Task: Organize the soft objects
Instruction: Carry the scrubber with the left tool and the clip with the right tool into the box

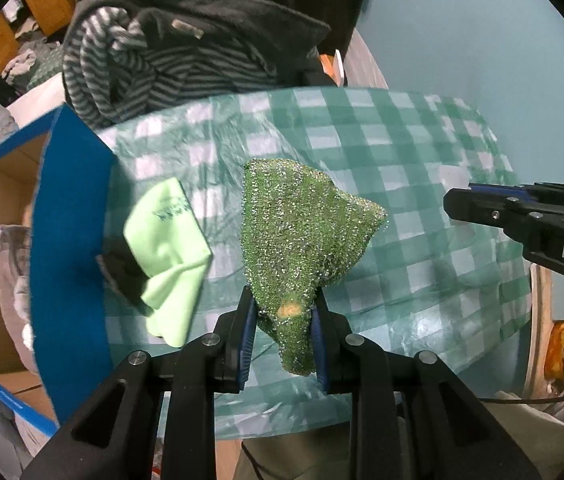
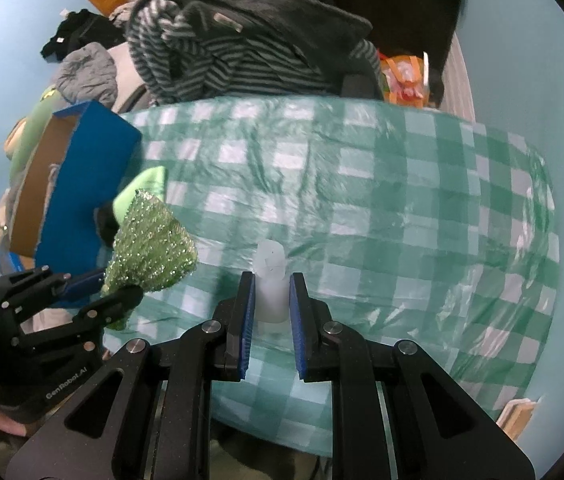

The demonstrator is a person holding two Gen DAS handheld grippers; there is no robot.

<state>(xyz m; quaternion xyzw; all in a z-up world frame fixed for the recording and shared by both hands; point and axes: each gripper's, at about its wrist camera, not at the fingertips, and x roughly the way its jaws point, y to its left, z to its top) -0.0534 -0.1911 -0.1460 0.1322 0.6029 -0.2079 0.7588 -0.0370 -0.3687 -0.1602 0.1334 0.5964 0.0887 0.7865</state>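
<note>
My left gripper (image 1: pixel 283 304) is shut on a glittery green scrub cloth (image 1: pixel 301 232) and holds it above the green checked tablecloth (image 1: pixel 401 152). It also shows in the right wrist view (image 2: pixel 150 248), held by the left gripper (image 2: pixel 116 284). A light green cloth (image 1: pixel 170 252) with a black piece under it lies beside the blue cardboard box (image 1: pixel 70 216). My right gripper (image 2: pixel 272 292) is shut on a small white translucent soft object (image 2: pixel 270 280). The right gripper also shows at the right edge of the left wrist view (image 1: pixel 457 204).
The open blue box (image 2: pixel 82 176) stands at the table's left edge. A pile of striped and dark grey clothes (image 2: pixel 242 40) lies beyond the far edge. Orange packaging (image 2: pixel 405 76) sits at the back right. The table (image 2: pixel 441 220) drops off at right.
</note>
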